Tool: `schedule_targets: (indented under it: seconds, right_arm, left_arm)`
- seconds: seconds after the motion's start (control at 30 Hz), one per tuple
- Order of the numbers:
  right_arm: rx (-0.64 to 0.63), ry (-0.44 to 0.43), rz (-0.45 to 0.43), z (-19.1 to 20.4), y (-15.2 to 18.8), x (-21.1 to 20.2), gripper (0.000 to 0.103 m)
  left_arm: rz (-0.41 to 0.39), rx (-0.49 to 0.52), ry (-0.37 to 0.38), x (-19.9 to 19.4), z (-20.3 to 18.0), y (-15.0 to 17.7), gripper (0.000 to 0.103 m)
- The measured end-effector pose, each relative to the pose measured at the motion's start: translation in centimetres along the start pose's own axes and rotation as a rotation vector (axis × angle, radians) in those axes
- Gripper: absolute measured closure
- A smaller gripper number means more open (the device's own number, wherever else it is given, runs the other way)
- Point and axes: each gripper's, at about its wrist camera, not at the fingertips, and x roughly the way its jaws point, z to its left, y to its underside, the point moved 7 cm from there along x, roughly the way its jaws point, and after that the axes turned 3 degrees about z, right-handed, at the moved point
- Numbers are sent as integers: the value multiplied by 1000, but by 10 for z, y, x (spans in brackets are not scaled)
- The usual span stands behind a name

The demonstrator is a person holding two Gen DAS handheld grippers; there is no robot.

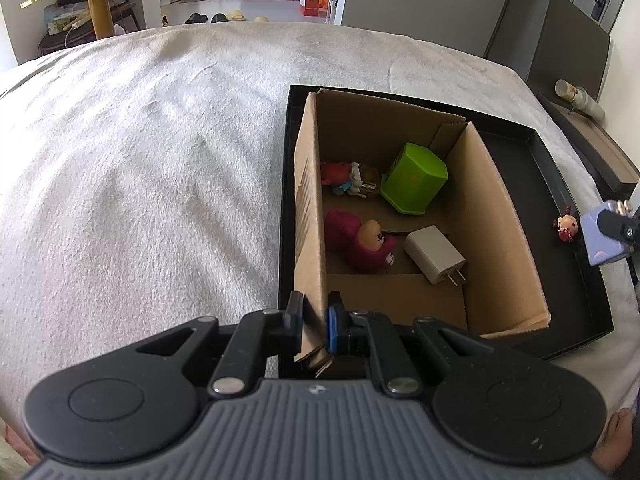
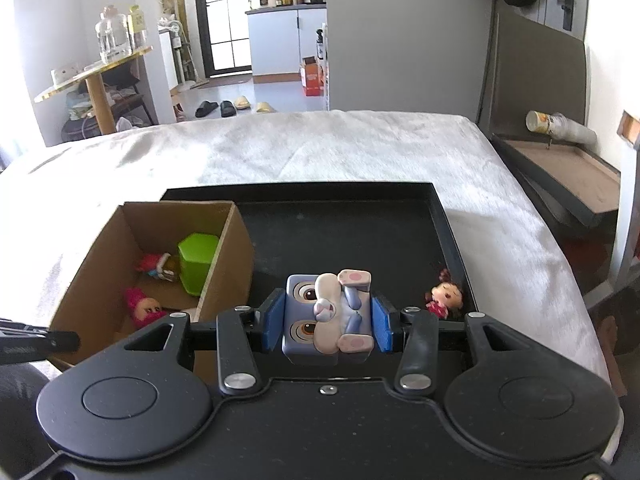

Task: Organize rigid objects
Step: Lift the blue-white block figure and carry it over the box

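A cardboard box (image 1: 500,216) stands in a black tray (image 1: 560,184) on the bed. My left gripper (image 1: 314,318) is shut on the box's near left wall. Inside lie a green block (image 1: 414,178), a white charger (image 1: 434,254), a magenta plush figure (image 1: 362,240) and a small pink figure (image 1: 348,178). My right gripper (image 2: 326,318) is shut on a lilac cube figurine (image 2: 326,316) and holds it above the tray (image 2: 360,232), right of the box (image 2: 230,264). A small red doll (image 2: 442,296) lies on the tray by its right rim; it also shows in the left wrist view (image 1: 566,228).
A white fluffy blanket (image 1: 140,160) covers the bed around the tray. A dark wooden frame (image 2: 568,168) with a paper cup stack (image 2: 560,124) stands to the right of the bed. A round table (image 2: 92,76) and slippers (image 2: 224,108) are beyond the bed.
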Motion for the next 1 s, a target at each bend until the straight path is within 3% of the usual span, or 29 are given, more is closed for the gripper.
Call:
schedule_targets:
  seconds: [1.0]
  right_arm:
    - [-95, -94, -2, 81, -24, -5, 59]
  left_arm:
    - [-6, -31, 53, -2, 6, 1, 91]
